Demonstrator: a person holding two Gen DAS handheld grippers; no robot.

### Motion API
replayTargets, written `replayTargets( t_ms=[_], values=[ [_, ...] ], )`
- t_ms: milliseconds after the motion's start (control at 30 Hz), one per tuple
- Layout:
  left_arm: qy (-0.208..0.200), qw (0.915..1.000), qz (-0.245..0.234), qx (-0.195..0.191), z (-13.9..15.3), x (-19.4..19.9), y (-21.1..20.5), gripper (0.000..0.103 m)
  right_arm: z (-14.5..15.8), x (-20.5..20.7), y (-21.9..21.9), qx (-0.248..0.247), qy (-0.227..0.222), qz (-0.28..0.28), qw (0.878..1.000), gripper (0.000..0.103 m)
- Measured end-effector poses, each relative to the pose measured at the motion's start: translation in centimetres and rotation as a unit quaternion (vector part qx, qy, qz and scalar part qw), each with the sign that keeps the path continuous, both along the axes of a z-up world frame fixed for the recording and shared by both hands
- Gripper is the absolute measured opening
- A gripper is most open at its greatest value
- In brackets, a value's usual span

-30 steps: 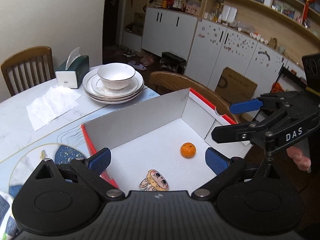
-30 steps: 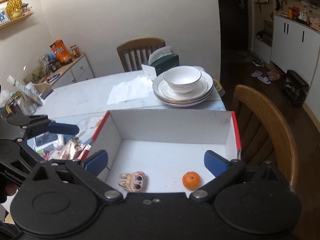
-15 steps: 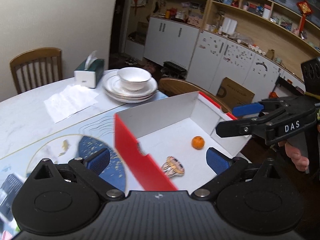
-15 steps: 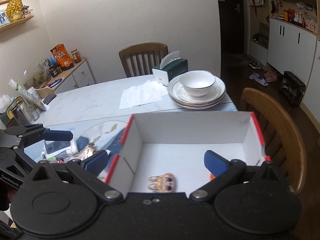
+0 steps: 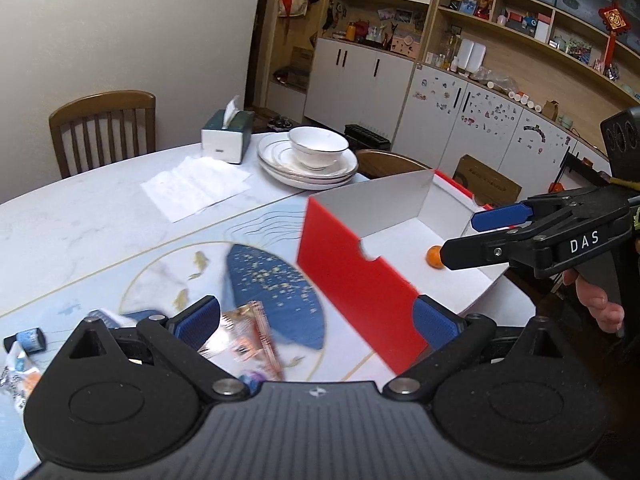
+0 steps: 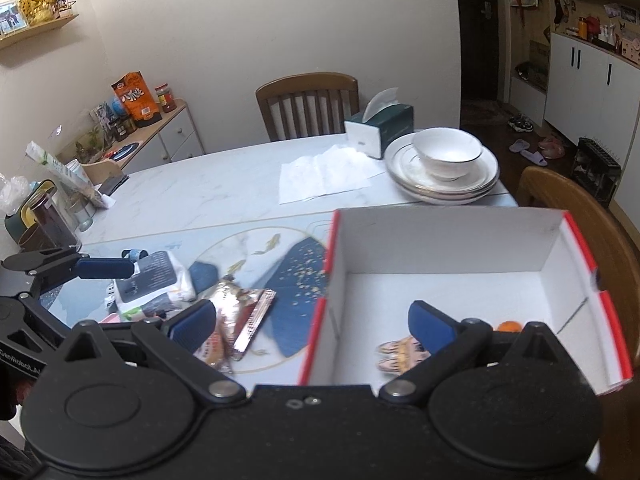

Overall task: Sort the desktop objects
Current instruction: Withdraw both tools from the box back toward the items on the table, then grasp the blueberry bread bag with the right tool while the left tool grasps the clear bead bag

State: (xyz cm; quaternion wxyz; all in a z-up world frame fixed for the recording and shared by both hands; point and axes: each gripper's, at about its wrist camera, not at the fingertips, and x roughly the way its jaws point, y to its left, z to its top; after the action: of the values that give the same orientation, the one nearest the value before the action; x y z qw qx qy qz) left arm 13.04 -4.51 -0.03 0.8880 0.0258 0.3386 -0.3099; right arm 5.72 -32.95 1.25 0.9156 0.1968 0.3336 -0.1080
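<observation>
Left of the box [image 6: 440,240], snack packets [image 6: 236,312] lie loose on the mat, waiting to be sorted. The left gripper [image 5: 316,320] hangs over them, jaws wide and empty; the right gripper [image 6: 310,326] likewise gapes. An orange [image 5: 434,257] sits inside the box.

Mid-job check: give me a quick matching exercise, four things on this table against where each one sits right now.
Things:
1. orange
2. white bowl
3. tissue box
4. snack packets

Places:
A. on the stacked plates
B. inside the red and white box
C. on the patterned mat, left of the box
D. behind the paper napkins

Pairs: 1-B, 2-A, 3-D, 4-C
</observation>
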Motion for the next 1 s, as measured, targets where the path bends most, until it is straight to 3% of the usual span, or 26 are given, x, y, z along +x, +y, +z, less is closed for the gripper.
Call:
replayTargets(
  t_ms=[167, 467, 733, 1000],
  values=[
    [0.002, 1.0000, 0.003, -0.001, -0.8, 0.0, 2.4, 0.103, -0.3, 1.3, 1.9, 0.004, 0.006, -0.003, 1.000, 0.102],
    [0.004, 0.9991, 0.000, 0.041, -3.5, -0.3, 5.9, 0.103, -1.0, 4.2, 5.2, 0.004, 0.016, 0.006, 1.000, 0.102],
    [0.040, 0.9968, 0.029, 0.063, -6.9, 0.5, 8.4, 0.103, -2.5, 7.2, 8.2, 0.000, 0.037, 0.027, 0.999, 0.102],
    [0.032, 0.9971, -0.005, 0.069, -8.9, -0.1, 8.3, 0.103, -5.0, 9.7, 10.0, 0.001, 0.070, 0.033, 0.997, 0.100]
  ],
)
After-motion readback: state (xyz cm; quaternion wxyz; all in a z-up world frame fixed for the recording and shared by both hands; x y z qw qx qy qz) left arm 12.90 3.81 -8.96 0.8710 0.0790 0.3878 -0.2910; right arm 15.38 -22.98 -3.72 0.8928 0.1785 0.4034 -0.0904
